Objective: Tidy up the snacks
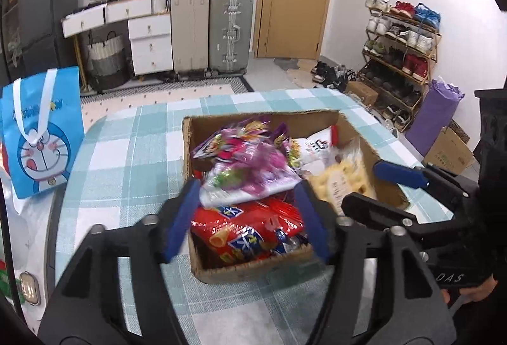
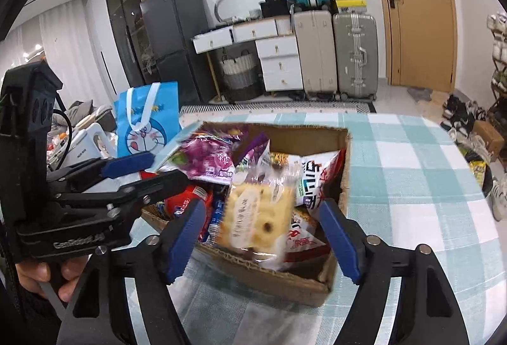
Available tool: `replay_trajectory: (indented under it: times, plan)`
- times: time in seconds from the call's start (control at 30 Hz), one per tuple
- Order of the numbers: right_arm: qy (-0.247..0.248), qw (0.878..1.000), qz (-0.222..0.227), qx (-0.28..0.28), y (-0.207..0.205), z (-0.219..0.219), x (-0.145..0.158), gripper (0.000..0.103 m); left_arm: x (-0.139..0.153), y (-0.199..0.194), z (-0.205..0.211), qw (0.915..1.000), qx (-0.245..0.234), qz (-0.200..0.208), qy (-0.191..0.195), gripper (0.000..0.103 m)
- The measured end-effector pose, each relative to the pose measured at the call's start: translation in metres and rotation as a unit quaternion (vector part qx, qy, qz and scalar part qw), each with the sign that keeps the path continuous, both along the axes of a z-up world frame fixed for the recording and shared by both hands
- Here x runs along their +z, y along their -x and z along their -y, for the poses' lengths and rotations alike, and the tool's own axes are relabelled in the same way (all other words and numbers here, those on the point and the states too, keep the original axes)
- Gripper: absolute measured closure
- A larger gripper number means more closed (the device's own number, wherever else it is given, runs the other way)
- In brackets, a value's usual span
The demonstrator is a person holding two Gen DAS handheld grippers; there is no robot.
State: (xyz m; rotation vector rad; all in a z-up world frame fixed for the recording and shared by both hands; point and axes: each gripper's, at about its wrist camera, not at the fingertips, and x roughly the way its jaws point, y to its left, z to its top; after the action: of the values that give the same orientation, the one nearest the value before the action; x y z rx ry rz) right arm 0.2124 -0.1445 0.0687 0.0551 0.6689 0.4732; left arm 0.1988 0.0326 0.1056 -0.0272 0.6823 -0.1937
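Crowding the cardboard box (image 1: 253, 269) (snacks inside), both hand-held grippers (image 1: 247, 218) (image 2: 263, 237) spread.

Both wrist views tilt down over the counter (image 1: 126, 154), close above the cardboard box (image 1: 358, 135); the left looks in from the box's left side, the right from its right (image 2: 345, 154); both share the far door (image 2: 421, 12).

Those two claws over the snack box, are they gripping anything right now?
Left claw: open, gripping nothing.
Right claw: open, gripping nothing.
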Motion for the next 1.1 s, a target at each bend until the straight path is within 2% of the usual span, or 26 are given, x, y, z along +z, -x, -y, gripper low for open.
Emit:
replay_trajectory:
  times: [0.07, 0.2, 0.33, 0.4, 0.77, 1.1]
  plan:
    - [-0.003, 1.0, 0.007, -0.001, 0.006, 0.005, 0.002, 0.013, 0.004, 0.008, -0.001, 0.9997, 0.009, 0.018, -0.011, 0.018]
    - [-0.017, 1.0, 0.015, -0.008, 0.017, 0.014, 0.004, 0.002, 0.009, 0.025, -0.006, 0.9995, 0.01, 0.029, -0.006, 0.018]
    - [-0.038, 0.999, 0.017, -0.013, 0.024, 0.022, 0.003, 0.001, 0.009, 0.04, -0.016, 0.9991, 0.02, 0.037, 0.004, 0.01]
    - [-0.044, 0.999, 0.024, -0.012, 0.032, 0.023, 0.004, 0.001, 0.008, 0.048, -0.021, 0.9984, 0.029, 0.046, 0.01, 0.0]
    - [-0.039, 0.995, 0.09, 0.003, 0.064, 0.024, -0.001, 0.001, -0.005, 0.085, -0.026, 0.9968, 0.04, 0.065, 0.026, 0.0]
    - [-0.043, 0.992, 0.118, 0.018, 0.088, 0.027, -0.009, 0.001, -0.027, 0.108, -0.019, 0.9942, 0.055, 0.09, 0.018, 0.0]
